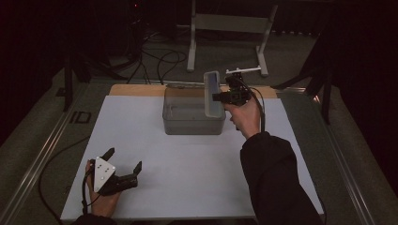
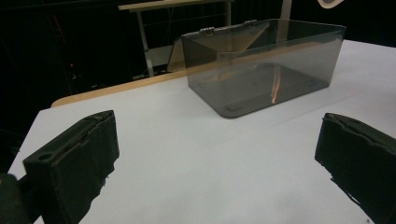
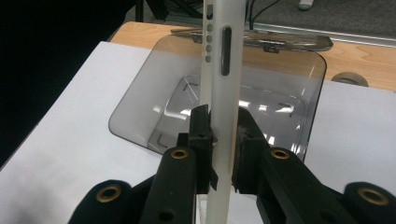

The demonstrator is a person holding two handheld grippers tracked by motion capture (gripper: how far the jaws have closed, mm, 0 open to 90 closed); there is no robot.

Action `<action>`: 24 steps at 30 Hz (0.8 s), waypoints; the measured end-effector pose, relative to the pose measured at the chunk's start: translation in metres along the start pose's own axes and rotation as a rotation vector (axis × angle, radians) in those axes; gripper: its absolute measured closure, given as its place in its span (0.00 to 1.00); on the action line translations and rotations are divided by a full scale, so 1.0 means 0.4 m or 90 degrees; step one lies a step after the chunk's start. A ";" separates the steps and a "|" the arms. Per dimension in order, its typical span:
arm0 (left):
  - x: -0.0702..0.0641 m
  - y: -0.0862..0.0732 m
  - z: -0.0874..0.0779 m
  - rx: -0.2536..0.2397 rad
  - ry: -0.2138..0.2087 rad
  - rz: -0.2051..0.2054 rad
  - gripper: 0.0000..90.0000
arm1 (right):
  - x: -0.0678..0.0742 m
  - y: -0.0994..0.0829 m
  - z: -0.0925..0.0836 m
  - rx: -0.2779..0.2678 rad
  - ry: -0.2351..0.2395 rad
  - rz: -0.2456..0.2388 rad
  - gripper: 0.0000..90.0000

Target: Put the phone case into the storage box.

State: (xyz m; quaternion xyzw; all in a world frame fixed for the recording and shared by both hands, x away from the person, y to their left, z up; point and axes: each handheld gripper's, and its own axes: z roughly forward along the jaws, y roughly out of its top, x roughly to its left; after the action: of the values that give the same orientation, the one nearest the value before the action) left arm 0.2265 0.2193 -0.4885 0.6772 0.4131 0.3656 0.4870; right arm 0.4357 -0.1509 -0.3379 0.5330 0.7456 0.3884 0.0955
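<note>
White phone case is clamped edge-on by right gripper above the smoked clear box, while left gripper is held wide open over the white table.

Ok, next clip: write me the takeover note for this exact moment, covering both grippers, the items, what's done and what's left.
Right gripper: shut on the white phone-like slab, held on edge above the clear grey box, near its right side.
Left gripper: open, holding nothing, resting near the front left of the white table.
Box: lid open, hinged back; inside looks bare.
Done: slab picked up and brought over the box.
Left, probably: lower the slab in, release, perhaps close the lid.
</note>
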 end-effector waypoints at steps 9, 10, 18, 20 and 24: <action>-0.001 0.000 0.001 0.000 -0.001 -0.001 0.00 | -0.011 0.008 0.006 0.002 -0.014 0.006 0.90; -0.001 0.000 0.001 0.000 -0.001 -0.001 0.00 | -0.012 0.010 0.008 0.005 -0.018 0.010 0.90; 0.000 0.000 -0.001 -0.001 0.001 0.000 0.00 | -0.020 0.013 0.017 0.008 -0.024 0.017 0.90; 0.000 0.000 -0.001 0.000 0.001 0.000 0.00 | -0.022 0.013 0.020 0.010 -0.026 0.019 0.90; -0.001 0.000 -0.001 -0.002 0.000 -0.001 0.00 | -0.026 0.014 0.027 0.014 -0.035 0.021 0.90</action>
State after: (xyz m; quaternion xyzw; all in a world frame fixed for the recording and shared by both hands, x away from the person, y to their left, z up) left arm 0.2260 0.2191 -0.4883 0.6762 0.4130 0.3660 0.4881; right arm 0.4501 -0.1540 -0.3443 0.5566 0.7382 0.3669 0.1034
